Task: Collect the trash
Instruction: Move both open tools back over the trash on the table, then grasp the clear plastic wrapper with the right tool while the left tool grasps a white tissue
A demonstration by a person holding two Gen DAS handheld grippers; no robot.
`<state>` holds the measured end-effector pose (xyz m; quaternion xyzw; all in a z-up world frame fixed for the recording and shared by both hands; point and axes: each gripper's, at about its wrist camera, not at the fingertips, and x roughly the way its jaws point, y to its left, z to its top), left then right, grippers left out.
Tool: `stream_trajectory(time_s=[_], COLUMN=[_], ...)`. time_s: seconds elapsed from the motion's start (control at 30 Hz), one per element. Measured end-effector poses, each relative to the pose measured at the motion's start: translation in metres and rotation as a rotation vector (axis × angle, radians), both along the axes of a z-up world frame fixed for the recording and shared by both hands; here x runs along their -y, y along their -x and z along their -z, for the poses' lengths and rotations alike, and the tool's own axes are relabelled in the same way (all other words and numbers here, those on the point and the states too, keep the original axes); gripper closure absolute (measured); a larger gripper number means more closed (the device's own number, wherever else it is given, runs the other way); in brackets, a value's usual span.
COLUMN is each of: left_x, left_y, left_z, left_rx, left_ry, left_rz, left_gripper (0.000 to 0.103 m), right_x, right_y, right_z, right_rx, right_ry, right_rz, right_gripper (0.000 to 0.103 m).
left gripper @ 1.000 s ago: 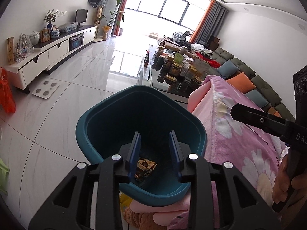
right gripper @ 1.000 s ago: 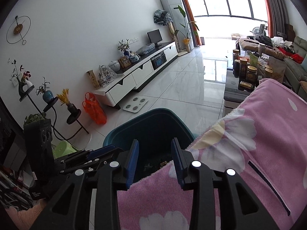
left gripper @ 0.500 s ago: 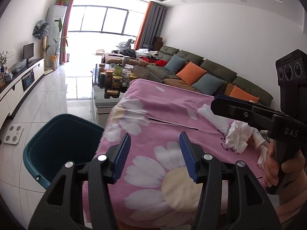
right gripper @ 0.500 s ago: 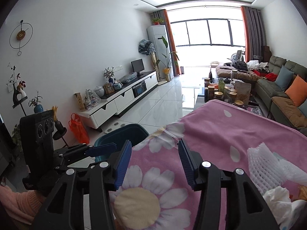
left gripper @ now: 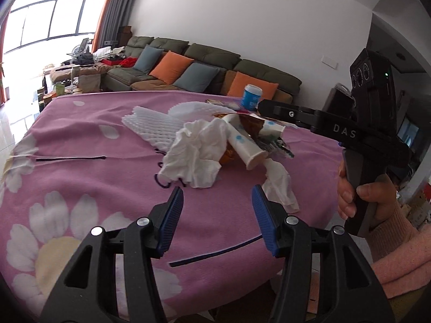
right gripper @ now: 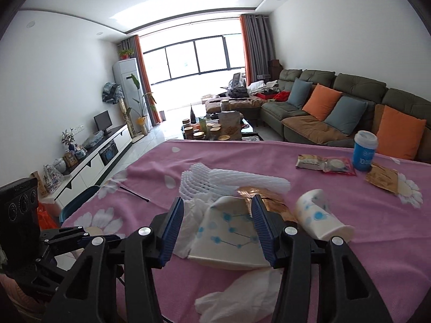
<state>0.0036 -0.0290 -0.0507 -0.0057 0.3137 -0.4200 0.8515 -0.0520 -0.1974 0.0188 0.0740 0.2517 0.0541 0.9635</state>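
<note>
A heap of trash lies on the pink flowered blanket (left gripper: 80, 140): a crumpled white tissue (left gripper: 196, 156), white foam netting (left gripper: 153, 126), a paper cup with blue dots (left gripper: 242, 145) and brown wrappers. My left gripper (left gripper: 217, 216) is open and empty just in front of the tissue. My right gripper (right gripper: 217, 223) is open above a flattened dotted paper cup (right gripper: 229, 237), with a second dotted cup (right gripper: 320, 219) to its right and a tissue (right gripper: 242, 293) below. The teal bin (right gripper: 78, 202) peeks past the table's left edge.
A blue lidded cup (right gripper: 365, 150), snack packets (right gripper: 323, 162) and a brown packet (right gripper: 382, 179) sit at the far right of the table. A green sofa (right gripper: 336, 102) with cushions stands behind. A coffee table with jars (right gripper: 215, 129) stands beyond.
Both grippers swung away from the teal bin and over the table to the trash heap. Both jaws opened wider. The bin left the left wrist view.
</note>
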Motion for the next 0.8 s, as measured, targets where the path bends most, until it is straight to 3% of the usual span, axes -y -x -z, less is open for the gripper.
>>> stream_trajectory(time_s=[0.23, 0.53, 0.73, 0.8], left_x=[0.054, 0.096, 0.128, 0.134], left_y=[0.005, -0.002, -0.007, -0.009], left_z=[0.014, 0.022, 0.034, 0.038], left_rx=[-0.065, -0.1, -0.145, -0.162], left_ry=[-0.013, -0.041, -0.102, -0.108], left_rz=[0.135, 0.19, 0.221, 0.228], left_gripper=[0.047, 0.046, 0.056, 0.064], right_x=[0.05, 0.068, 0.07, 0.072], right_y=[0.018, 0.032, 0.027, 0.026], right_z=[0.02, 0.052, 0.065, 0.068], right_rx=[-0.029, -0.107, -0.131, -0.138], right_ry=[-0.02, -0.049, -0.077, -0.096], right_rz=[0.125, 0.164, 0.158, 0.158], right_gripper=[0.053, 0.052, 0.056, 0.068])
